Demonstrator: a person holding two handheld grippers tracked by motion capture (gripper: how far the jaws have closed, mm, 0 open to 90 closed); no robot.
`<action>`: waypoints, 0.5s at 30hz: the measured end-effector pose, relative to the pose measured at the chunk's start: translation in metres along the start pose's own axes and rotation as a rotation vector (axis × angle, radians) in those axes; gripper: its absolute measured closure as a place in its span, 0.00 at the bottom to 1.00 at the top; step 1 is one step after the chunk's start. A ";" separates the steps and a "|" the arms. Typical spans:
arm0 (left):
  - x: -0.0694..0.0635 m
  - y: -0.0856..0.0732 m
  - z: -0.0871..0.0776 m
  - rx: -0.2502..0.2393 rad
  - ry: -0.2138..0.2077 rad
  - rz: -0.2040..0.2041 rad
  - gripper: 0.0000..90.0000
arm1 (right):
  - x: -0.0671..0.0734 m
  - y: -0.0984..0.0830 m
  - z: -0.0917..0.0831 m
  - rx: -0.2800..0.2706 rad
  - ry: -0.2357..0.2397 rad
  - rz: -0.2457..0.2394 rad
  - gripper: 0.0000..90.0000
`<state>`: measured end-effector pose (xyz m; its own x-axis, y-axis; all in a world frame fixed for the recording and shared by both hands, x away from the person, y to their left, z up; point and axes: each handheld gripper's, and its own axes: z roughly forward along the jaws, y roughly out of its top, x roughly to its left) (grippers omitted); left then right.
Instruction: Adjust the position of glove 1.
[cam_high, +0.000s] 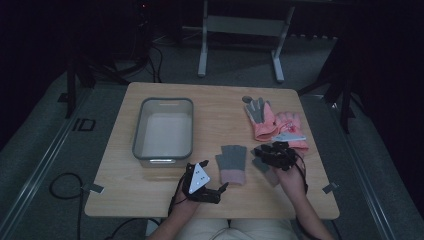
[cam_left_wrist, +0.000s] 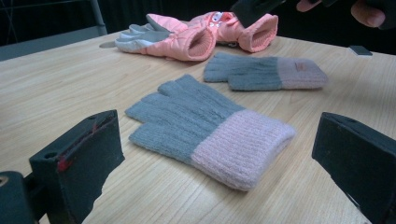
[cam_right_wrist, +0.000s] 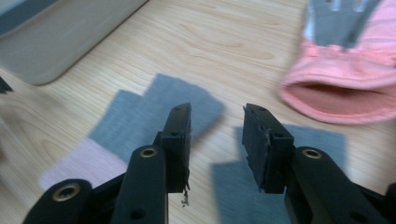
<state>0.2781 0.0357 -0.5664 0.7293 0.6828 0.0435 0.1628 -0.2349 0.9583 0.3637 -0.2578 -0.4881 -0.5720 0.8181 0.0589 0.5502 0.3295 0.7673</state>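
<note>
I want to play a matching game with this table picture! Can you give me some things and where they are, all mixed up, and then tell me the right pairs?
Things:
1. bin
2. pink gloves
3. grey glove
4. left gripper

Places:
A. far right of the table
B. near edge, jaws wide open
C. left part of the table
D. middle, lying flat between the two hands

Pairs: 1-C, 2-A, 3-D, 4-B
</note>
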 end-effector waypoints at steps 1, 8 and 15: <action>0.000 0.000 0.000 0.000 0.000 0.000 0.01 | -0.006 -0.002 -0.002 0.011 -0.002 -0.009 0.69; 0.000 0.000 0.000 0.001 0.003 0.000 0.01 | -0.040 -0.023 -0.006 0.080 0.021 -0.066 0.71; 0.000 0.000 0.000 0.001 0.001 0.001 0.01 | -0.046 -0.035 -0.001 0.152 0.046 -0.099 0.73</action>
<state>0.2780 0.0355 -0.5664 0.7286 0.6835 0.0446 0.1630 -0.2362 0.9579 0.3700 -0.3081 -0.5172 -0.6533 0.7568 0.0196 0.5732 0.4775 0.6659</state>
